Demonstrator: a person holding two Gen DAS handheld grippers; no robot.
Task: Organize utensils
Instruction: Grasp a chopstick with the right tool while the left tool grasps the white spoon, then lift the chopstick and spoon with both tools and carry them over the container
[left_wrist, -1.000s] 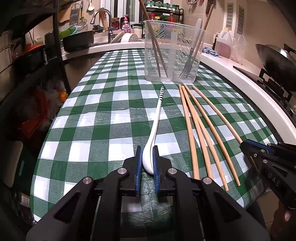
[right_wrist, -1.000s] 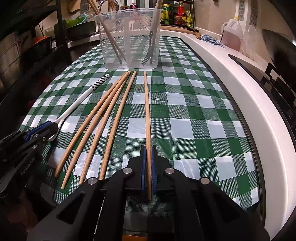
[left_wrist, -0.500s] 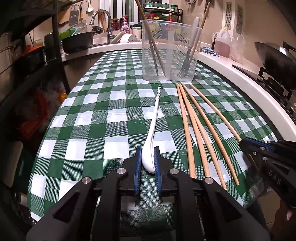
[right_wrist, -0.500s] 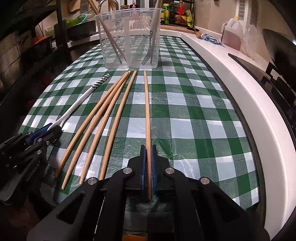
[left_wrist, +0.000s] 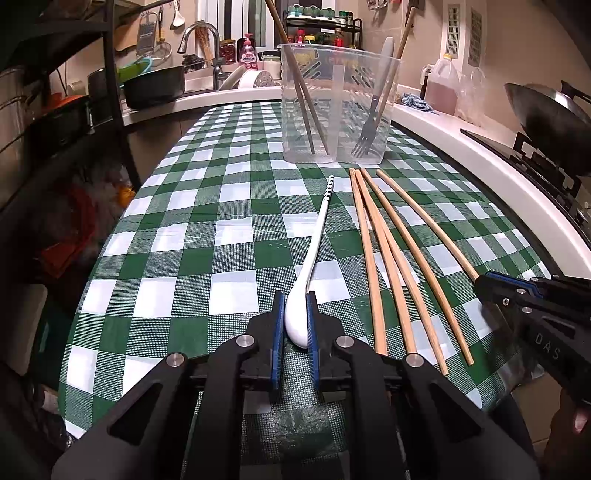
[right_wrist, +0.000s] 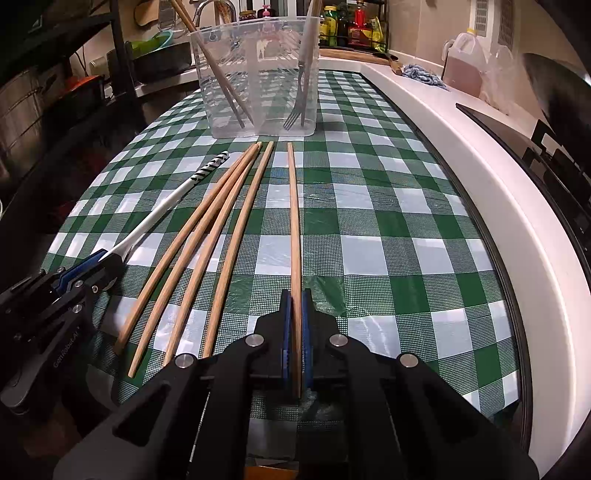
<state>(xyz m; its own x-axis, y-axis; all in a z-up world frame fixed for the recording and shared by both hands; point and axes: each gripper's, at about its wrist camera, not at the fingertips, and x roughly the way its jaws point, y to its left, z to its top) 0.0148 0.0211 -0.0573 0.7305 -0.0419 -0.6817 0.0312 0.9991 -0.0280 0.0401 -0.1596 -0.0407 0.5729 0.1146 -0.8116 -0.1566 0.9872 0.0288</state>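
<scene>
My left gripper (left_wrist: 294, 306) is shut on the bowl of a white spoon (left_wrist: 314, 247) with a striped handle tip, which lies along the green checked tablecloth. My right gripper (right_wrist: 294, 306) is shut on the near end of a long wooden chopstick (right_wrist: 293, 206). Several more wooden chopsticks (right_wrist: 207, 240) lie side by side between the two grippers; they also show in the left wrist view (left_wrist: 384, 251). A clear plastic holder (left_wrist: 338, 103) stands at the far end with chopsticks and a fork (left_wrist: 367, 136) in it. The right gripper shows in the left view (left_wrist: 491, 286), the left gripper in the right view (right_wrist: 92, 266).
A white counter edge (right_wrist: 480, 158) runs along the right with a stove and a wok (left_wrist: 546, 110). An oil jug (left_wrist: 441, 88) and a blue cloth (right_wrist: 423, 74) sit on the counter. A dark shelf rack (left_wrist: 114, 85) stands on the left. A sink with dishes is behind the holder.
My left gripper has lifted slightly with the spoon's bowl between its fingers. The right gripper and its chopstick stay in place.
</scene>
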